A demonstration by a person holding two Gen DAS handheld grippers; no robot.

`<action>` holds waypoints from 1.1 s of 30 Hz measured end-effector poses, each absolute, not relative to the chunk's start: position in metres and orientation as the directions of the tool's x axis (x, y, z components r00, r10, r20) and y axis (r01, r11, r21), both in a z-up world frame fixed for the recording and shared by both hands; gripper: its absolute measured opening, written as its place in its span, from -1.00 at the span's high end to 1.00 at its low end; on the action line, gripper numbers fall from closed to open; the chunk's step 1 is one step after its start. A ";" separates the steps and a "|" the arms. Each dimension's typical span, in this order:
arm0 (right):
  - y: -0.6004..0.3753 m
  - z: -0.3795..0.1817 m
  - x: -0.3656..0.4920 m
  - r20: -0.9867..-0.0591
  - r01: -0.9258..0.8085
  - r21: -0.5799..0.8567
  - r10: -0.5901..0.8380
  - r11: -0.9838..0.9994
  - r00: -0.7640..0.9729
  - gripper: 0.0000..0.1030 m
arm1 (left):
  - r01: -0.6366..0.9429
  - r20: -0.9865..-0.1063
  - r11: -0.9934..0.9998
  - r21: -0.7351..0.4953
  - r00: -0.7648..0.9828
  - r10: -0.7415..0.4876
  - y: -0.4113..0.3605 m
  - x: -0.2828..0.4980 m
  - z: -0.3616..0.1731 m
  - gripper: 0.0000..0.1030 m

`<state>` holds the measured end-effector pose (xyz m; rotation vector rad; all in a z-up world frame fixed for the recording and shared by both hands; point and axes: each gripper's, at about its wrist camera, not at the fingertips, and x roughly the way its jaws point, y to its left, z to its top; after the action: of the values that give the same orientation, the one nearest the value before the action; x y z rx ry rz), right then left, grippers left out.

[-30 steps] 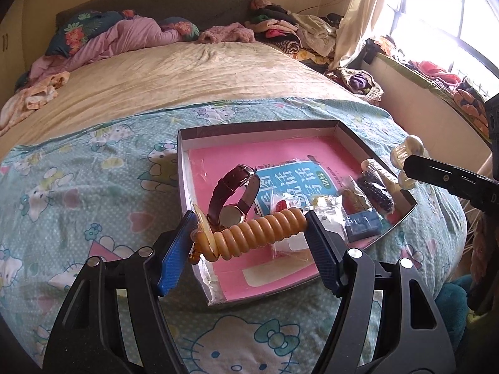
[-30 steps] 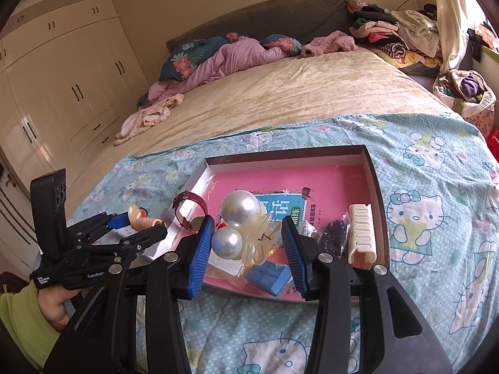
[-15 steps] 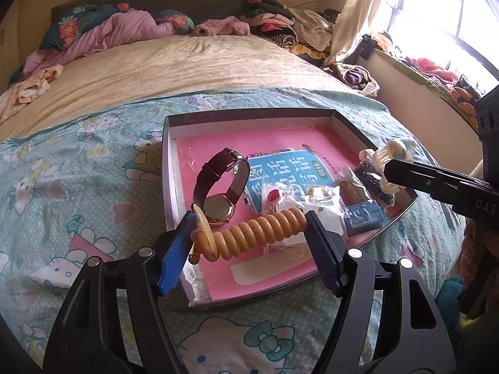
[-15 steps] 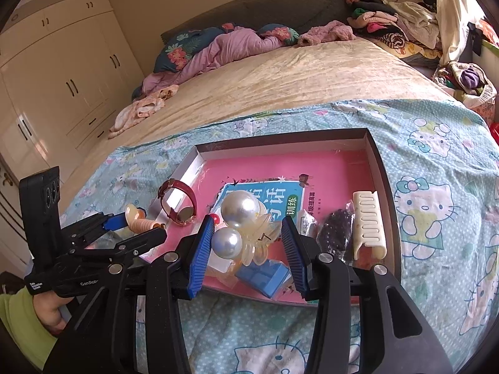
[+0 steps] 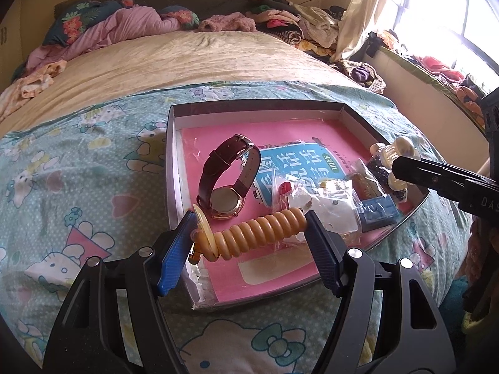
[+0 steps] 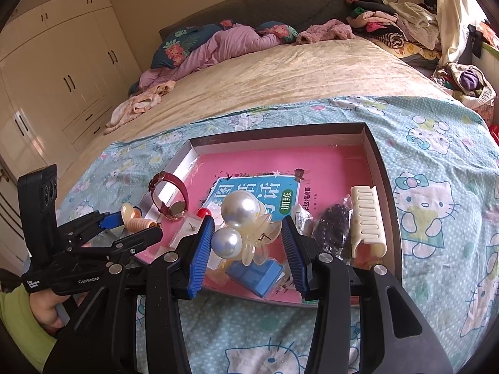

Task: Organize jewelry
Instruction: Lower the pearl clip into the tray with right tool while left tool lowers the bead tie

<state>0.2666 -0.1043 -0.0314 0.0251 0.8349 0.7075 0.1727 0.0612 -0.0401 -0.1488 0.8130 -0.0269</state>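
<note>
A shallow box (image 5: 174, 168) with a pink booklet as its floor lies on the bed; it also shows in the right wrist view (image 6: 379, 162). My left gripper (image 5: 249, 237) is shut on an amber spiral hair clip (image 5: 255, 237), held above the box's near left corner. My right gripper (image 6: 248, 243) is shut on a pearl hair claw (image 6: 240, 218), above the box's near edge. In the box are a brown-strapped watch (image 5: 227, 180), a cream claw clip (image 6: 366, 218), a dark beaded piece (image 6: 330, 230), a blue box (image 6: 255, 274) and small clear bags (image 5: 324, 205).
The box lies on a Hello Kitty sheet (image 5: 78, 168) over a beige bedspread (image 6: 280, 71). Bedding and clothes pile up at the headboard (image 5: 131, 28). A wardrobe (image 6: 56, 78) stands to the left, a window sill with clothes (image 5: 436, 68) to the right.
Both grippers have moved a little forward over the box, still holding their clips. The box looks nearer in both views.
</note>
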 end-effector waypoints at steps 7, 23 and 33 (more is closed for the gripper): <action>-0.096 -0.038 0.281 -0.702 -0.573 0.248 0.553 0.781 0.450 0.17 | -0.042 -0.725 0.989 -0.142 0.684 -0.075 0.063 0.181 -0.047 -0.21; -0.092 -0.063 0.287 -0.735 -0.545 0.260 0.529 0.797 0.423 0.14 | -0.040 -0.731 0.988 -0.152 0.677 -0.085 0.058 0.188 -0.052 -0.21; -0.100 -0.056 0.282 -0.714 -0.533 0.294 0.553 0.793 0.429 -0.09 | -0.037 -0.734 0.988 -0.150 0.673 -0.086 0.055 0.190 -0.052 -0.21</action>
<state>0.2819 -0.1001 -0.0562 0.0253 0.9008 0.6776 0.1903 0.0555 -0.0518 -0.1571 0.8324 -0.0273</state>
